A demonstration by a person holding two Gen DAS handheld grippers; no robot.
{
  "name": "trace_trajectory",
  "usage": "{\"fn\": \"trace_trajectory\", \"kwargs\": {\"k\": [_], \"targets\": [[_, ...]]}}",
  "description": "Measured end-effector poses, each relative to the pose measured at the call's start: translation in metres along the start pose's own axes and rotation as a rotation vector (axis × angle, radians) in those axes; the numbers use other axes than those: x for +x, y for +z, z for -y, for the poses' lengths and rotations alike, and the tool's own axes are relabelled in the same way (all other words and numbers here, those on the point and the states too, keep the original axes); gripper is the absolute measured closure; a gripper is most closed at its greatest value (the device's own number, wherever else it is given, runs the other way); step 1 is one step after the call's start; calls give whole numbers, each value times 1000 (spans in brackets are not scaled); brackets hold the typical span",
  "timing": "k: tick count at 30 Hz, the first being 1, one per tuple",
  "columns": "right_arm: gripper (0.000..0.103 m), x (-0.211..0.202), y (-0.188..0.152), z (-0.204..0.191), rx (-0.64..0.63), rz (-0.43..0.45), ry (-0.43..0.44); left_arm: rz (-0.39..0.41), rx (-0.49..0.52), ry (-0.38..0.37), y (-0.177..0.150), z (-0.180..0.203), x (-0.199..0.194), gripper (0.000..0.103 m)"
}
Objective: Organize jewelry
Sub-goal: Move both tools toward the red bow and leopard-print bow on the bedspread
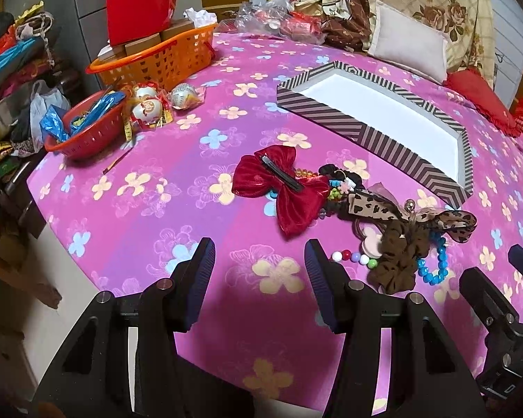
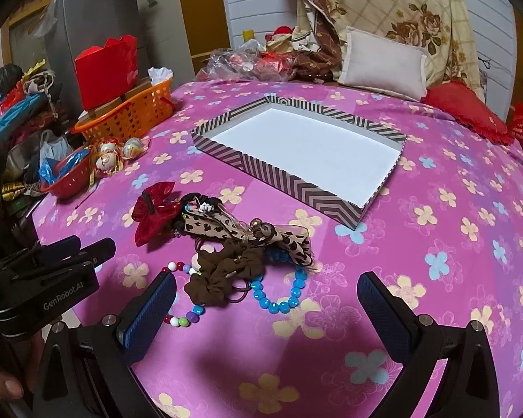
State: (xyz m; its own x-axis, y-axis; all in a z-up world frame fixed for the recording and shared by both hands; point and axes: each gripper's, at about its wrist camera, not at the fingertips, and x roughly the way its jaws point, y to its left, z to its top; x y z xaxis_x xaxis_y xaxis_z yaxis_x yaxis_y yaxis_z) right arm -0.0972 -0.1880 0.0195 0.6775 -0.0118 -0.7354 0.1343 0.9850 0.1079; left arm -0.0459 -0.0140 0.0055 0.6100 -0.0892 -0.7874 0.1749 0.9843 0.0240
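Both tongs stood wide open, holding nothing: left gripper [image 1: 259, 261], right gripper [image 2: 266, 291]. Main risk, judged: the pile was tangled, so lifting one piece could drag others along. Blue bead bracelet [image 2: 282, 296] lay just ahead between the right fingers, touching the brown scrunchie [image 2: 223, 271]. Red bow clip [image 1: 279, 188] sat near, beyond the left tips. Striped box [image 2: 247, 165] lay farther back, empty.

Place: you're in a home bedroom.
Bed: pink floral sheet [image 2: 436, 244], pillow [image 2: 383, 66], folded quilt [image 2: 401, 10] at its head.
Clutter: beside you, baskets [image 1: 157, 59], bags, a fridge [image 2: 97, 17].
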Motion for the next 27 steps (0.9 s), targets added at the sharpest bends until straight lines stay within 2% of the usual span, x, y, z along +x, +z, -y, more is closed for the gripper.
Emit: {"fn": "trace_trajectory", "kwargs": {"k": [27], "targets": [[0, 5, -2, 1, -1, -17, 8, -29, -11, -5, 1, -4, 7, 50]]}}
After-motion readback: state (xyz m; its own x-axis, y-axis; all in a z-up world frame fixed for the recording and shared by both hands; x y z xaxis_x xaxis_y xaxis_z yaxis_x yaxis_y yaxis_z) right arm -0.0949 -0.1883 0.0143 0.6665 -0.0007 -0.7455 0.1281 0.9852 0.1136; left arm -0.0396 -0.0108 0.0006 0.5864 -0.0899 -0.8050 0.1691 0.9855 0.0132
